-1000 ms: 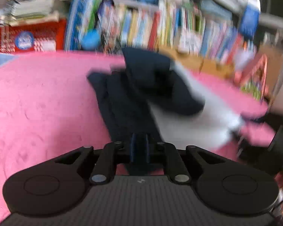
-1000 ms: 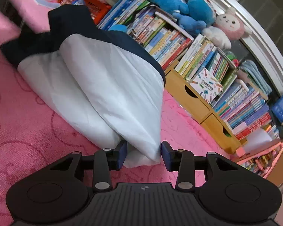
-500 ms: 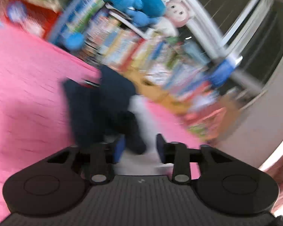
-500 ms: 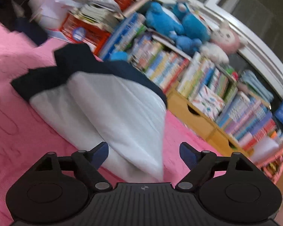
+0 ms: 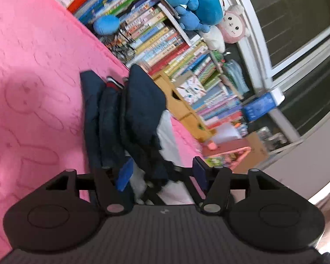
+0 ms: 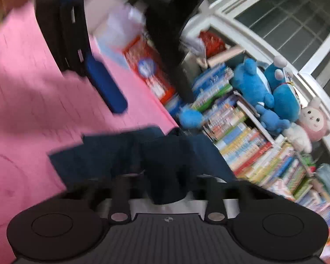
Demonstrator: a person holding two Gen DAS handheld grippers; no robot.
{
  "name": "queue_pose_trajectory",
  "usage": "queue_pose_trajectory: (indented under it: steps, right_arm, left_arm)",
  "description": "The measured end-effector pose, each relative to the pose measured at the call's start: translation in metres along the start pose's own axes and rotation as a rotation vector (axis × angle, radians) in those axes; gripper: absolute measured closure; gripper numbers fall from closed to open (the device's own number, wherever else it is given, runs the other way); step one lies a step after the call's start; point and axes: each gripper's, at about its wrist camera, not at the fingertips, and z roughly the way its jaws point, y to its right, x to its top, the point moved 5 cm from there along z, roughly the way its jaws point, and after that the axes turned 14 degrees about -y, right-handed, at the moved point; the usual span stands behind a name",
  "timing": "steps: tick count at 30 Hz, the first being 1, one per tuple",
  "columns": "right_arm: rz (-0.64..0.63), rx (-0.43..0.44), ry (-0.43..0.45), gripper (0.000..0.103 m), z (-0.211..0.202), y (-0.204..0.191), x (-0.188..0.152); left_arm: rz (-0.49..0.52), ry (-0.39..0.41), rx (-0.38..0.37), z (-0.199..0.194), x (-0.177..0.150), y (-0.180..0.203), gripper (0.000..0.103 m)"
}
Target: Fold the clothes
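Matt navy cloth garment (image 5: pixel 140 107), embossed pink textile mat (image 5: pixel 33 70), fuzzy plush toys (image 5: pixel 200 2), glossy paper book spines (image 5: pixel 165 44)

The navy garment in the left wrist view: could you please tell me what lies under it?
Under the navy garment lies the pink blanket, and white fabric shows beneath its right edge. Anything further underneath is covered.
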Motion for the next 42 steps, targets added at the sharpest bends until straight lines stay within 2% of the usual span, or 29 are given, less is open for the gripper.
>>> queue_pose_trajectory:
  steps: [3,6,9,11,13,14,17,19,21,22,23,24,27,30,34,35,37,39,42]
  right_arm:
    - [0.022,-0.023,0.017,0.091,-0.004,0.003,-0.003]
    - [0.056,-0.047,0.051,0.094,-0.015,0.013,-0.010]
    - [0.072,-0.053,0.075,0.095,-0.025,0.023,-0.015]
    - [0.053,-0.050,0.077,0.095,-0.026,0.023,-0.016]
    - [0.034,-0.051,0.073,0.093,-0.019,0.021,-0.013]
    - [0.024,-0.051,0.072,0.090,-0.015,0.020,-0.011]
    - [-0.004,-0.052,0.066,0.073,-0.005,0.017,-0.005]
    - [-0.023,-0.053,0.062,0.050,0.002,0.014,-0.001]
    - [-0.042,-0.053,0.059,0.044,0.009,0.012,0.002]
    - [-0.051,-0.054,0.057,0.049,0.013,0.011,0.004]
    - [-0.061,-0.054,0.055,0.061,0.016,0.010,0.006]
    - [-0.070,-0.054,0.053,0.086,0.020,0.009,0.008]
    - [-0.074,-0.064,0.067,0.090,0.022,0.009,0.008]
    - [-0.070,-0.098,0.100,0.091,0.013,0.012,0.001]
    - [-0.094,-0.125,0.129,0.091,0.002,0.012,-0.006]
    - [-0.100,-0.130,0.134,0.091,0.000,0.010,-0.007]
    - [-0.104,-0.133,0.141,0.091,-0.003,0.008,-0.008]
    - [-0.092,-0.134,0.143,0.092,-0.004,0.007,-0.008]
    - [-0.075,-0.136,0.146,0.092,-0.006,0.006,-0.009]
  left_arm:
    - [-0.033,-0.024,-0.042,0.005,0.003,-0.008,0.034]
    - [-0.048,-0.049,-0.028,0.020,0.009,-0.014,0.033]
    - [-0.069,-0.083,-0.054,0.041,0.018,-0.017,0.031]
    - [-0.064,-0.099,-0.057,0.053,0.023,-0.016,0.031]
    - [-0.041,-0.090,-0.040,0.060,0.026,-0.011,0.036]
    - [-0.030,-0.086,-0.032,0.064,0.028,-0.009,0.038]
    - [0.018,-0.077,-0.027,0.060,0.026,-0.003,0.039]
    - [0.031,-0.078,-0.023,0.053,0.023,-0.004,0.039]
    - [0.036,-0.075,-0.027,0.045,0.020,-0.006,0.039]
    - [0.034,-0.068,-0.028,0.041,0.019,-0.008,0.039]
    - [0.030,-0.056,-0.028,0.037,0.019,-0.008,0.039]
    - [0.021,-0.043,-0.032,0.033,0.020,-0.010,0.038]
    - [-0.045,0.002,-0.084,0.024,0.028,-0.022,0.034]
    - [-0.114,-0.004,-0.136,0.032,0.035,-0.031,0.034]
    - [-0.084,-0.077,-0.091,0.065,0.035,-0.023,0.035]
    - [-0.068,-0.084,-0.058,0.073,0.035,-0.021,0.039]
    - [-0.044,-0.079,-0.001,0.085,0.038,-0.017,0.080]
    - [-0.027,-0.075,0.034,0.093,0.043,-0.014,0.089]
    - [-0.009,-0.079,0.042,0.095,0.055,-0.009,0.091]
